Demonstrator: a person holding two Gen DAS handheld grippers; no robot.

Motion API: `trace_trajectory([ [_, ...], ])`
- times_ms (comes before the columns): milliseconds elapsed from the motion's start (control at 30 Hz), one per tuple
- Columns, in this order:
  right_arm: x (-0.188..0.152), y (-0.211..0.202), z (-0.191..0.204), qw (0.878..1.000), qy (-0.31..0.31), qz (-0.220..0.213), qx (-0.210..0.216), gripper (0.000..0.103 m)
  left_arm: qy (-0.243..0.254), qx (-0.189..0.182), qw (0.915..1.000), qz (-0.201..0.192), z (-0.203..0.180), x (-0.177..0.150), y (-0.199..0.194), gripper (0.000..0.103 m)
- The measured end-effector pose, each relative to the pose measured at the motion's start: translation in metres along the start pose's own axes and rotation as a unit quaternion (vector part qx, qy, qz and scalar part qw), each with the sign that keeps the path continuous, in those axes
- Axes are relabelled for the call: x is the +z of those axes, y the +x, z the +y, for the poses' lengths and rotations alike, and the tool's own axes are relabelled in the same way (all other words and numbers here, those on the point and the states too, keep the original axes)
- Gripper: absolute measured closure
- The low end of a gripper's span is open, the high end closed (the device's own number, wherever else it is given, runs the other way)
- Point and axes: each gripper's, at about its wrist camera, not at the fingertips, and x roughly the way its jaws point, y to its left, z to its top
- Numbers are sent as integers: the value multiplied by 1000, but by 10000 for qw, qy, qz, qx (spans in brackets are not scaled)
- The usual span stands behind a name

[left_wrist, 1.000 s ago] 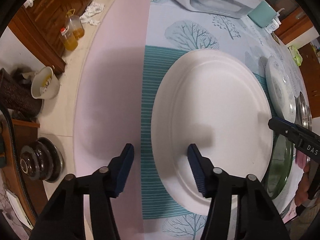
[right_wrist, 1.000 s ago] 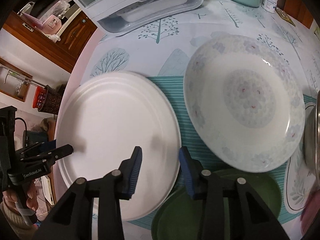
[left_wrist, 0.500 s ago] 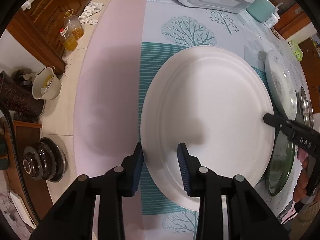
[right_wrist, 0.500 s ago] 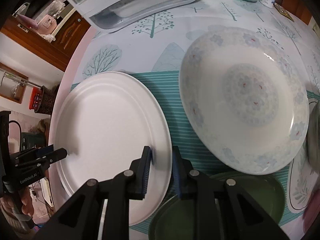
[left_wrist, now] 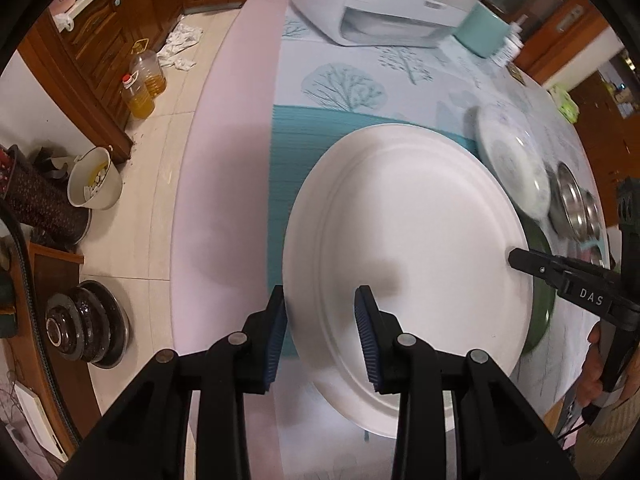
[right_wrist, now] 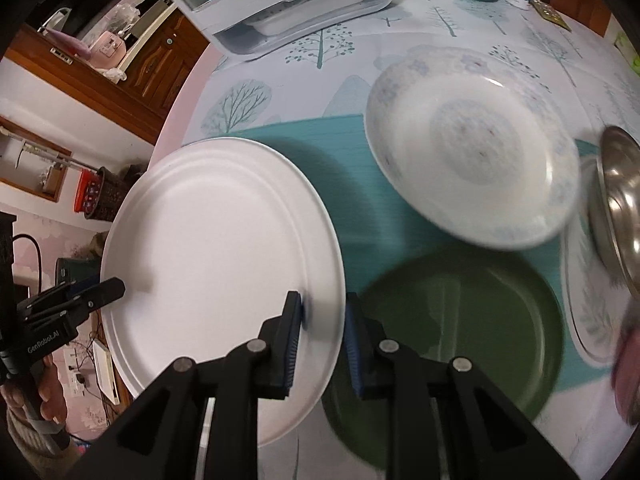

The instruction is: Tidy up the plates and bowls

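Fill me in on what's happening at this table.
A person holds a tool in each hand, and both are clamped on the white plate: the left tool on one edge, the right tool on the opposite edge. The plate looks lifted off the teal mat. A green plate, a floral bowl and a steel bowl sit beside it.

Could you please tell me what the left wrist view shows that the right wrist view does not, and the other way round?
Only the left wrist view shows the oil bottles and the bucket on the floor. Only the right wrist view shows the green plate nearly whole and a pink appliance on the counter. Both show the white plate gripped at opposite rims by the left gripper and right gripper, the floral bowl, and the white dish cabinet.
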Motion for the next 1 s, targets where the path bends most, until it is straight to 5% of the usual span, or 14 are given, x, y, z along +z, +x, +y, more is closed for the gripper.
trace_trajectory([
  [400,-106,-53,-15,9988,-410,101,-235,82,204,-310,9975,600,-51,-113,-14,70],
  [733,-187,-46,-44,9982,-482,290,-189,81,152,33,9975,689,-91,-185,4,70],
  [1000,-209,-34,-46,9969,-687,380,-99,80,-48,517,9967,627,-91,-208,13,70],
])
